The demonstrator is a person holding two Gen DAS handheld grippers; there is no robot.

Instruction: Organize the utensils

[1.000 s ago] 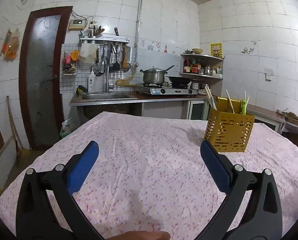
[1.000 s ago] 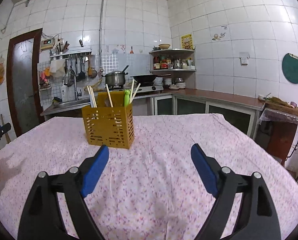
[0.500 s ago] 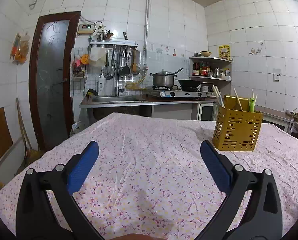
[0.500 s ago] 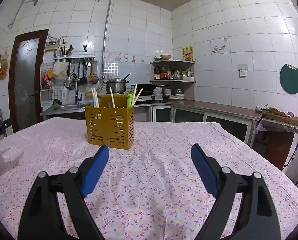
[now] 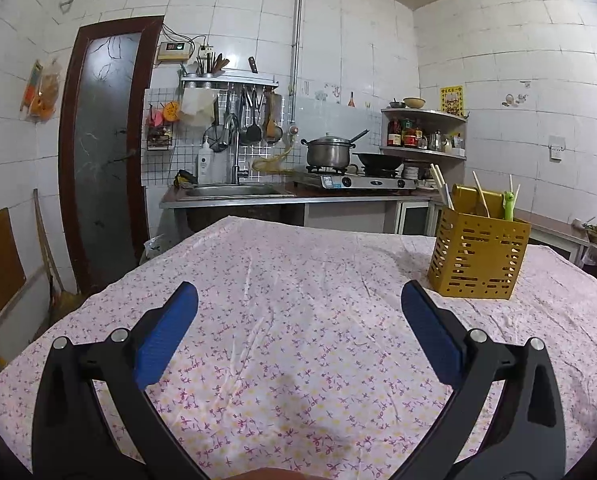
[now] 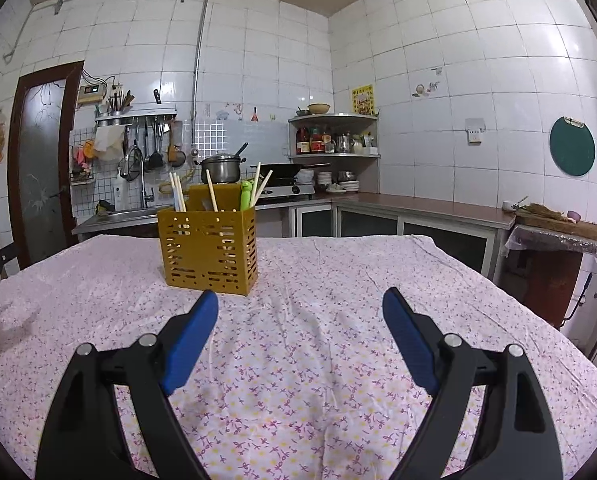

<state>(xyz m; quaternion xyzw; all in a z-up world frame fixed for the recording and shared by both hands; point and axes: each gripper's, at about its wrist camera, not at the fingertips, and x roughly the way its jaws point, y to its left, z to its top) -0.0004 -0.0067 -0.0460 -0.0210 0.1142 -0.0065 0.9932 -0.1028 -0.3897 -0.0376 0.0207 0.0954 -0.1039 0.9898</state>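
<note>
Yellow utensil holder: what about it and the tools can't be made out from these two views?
- Yellow utensil holder: both views, its walls hide the lower ends of the chopsticks and green utensil.
- Compartments: not readable in either view.
- Left tool, right tool: handles cut off by bottom edge.

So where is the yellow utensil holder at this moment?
The yellow utensil holder stands upright on the floral tablecloth, ahead-left of the right gripper; in the left wrist view it sits far right, beyond the left gripper.
</note>
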